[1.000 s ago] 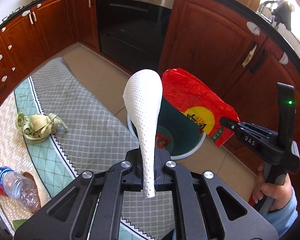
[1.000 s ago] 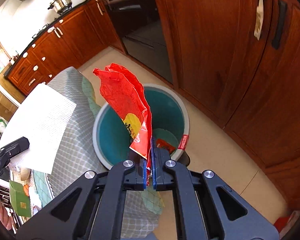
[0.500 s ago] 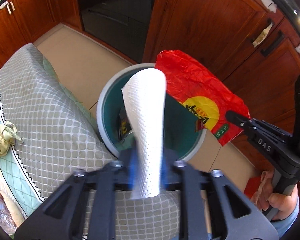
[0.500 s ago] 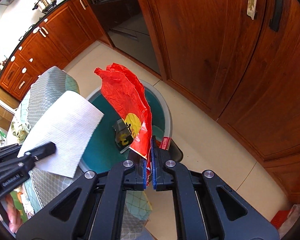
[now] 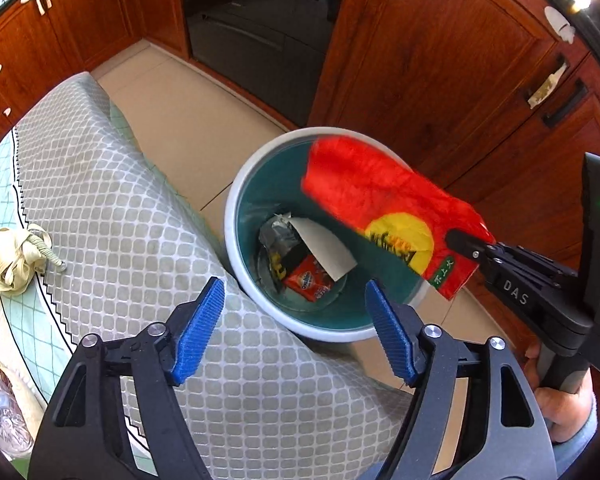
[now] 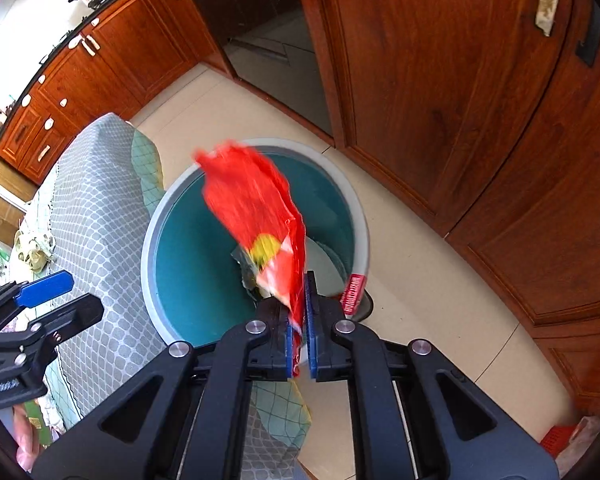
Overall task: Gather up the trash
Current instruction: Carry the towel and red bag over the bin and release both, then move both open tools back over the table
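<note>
A round bin (image 5: 236, 204) with a grey rim and teal inside stands on the floor beside the table; it also shows in the right wrist view (image 6: 148, 240). A white paper towel (image 5: 324, 248) lies inside it on other wrappers. My left gripper (image 5: 292, 320) is open and empty above the bin's near rim. My right gripper (image 6: 299, 320) is shut on a red snack bag (image 6: 256, 208), held over the bin; the bag also shows in the left wrist view (image 5: 384, 208).
A table with a grey patterned cloth (image 5: 100, 200) borders the bin on the left. A knot of pale ribbon (image 5: 8, 256) and a plastic bottle (image 5: 0, 416) lie on it. Wooden cabinets (image 5: 428, 60) and an oven (image 5: 260, 12) stand behind the bin.
My left gripper opened and the paper towel dropped into the bin. My right gripper moved the red bag further over the bin.
</note>
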Demonstrator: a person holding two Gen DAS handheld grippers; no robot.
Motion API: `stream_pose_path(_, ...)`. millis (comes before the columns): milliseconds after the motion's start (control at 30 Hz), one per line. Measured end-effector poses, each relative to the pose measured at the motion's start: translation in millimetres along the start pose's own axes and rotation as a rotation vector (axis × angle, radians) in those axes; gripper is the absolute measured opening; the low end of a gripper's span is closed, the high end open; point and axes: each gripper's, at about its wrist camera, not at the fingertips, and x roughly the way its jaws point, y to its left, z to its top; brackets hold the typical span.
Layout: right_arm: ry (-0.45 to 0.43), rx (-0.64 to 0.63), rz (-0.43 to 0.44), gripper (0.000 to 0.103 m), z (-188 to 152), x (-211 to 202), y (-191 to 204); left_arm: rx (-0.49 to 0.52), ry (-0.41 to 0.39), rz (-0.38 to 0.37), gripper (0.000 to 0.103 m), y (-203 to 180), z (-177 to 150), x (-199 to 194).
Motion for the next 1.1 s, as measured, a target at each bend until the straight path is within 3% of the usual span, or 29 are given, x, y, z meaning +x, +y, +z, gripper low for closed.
stream_pose_path(33, 0.004, 0.001, 0.005, 0.017, 0.2, 0.5, 1.2, 0.001, -0.004, 0.001, 0.079, -0.6, 0.5, -3.2)
stream_pose_path(67, 0.007, 0.002, 0.014, 0.045, -0.1, 1.2, 2.9, 0.002, -0.009, 0.002, 0.081, 0.0, -0.7, -5.1)
stream_pose_path(133, -0.001, 0.009, 0.021, 0.077, -1.0, -0.6, 5.2, 0.005, -0.020, 0.003, 0.087, -0.2, -5.1, -9.1)
stream_pose_path(233, -0.008, -0.001, 0.017, 0.078, -1.9, -3.9, 10.7, 0.007, -0.030, 0.004, 0.094, 1.3, -10.3, -14.1)
stream_pose_path(367, 0.017, 0.028, 0.019, 0.084, -4.5, -4.1, 11.9, 0.008, -0.034, 0.003, 0.095, 3.7, -18.7, -21.9)
stream_pose_path(733, 0.016, -0.005, 0.013, 0.085, -15.1, -22.4, 35.4, -0.048, -0.059, 0.010, 0.098, 32.6, -38.7, -55.8)
stream_pose_path(1100, 0.019, -0.126, 0.059, 0.085, -42.6, -43.1, 100.9, -0.106, -0.086, 0.090, 0.099, 91.1, -107.1, -111.6)
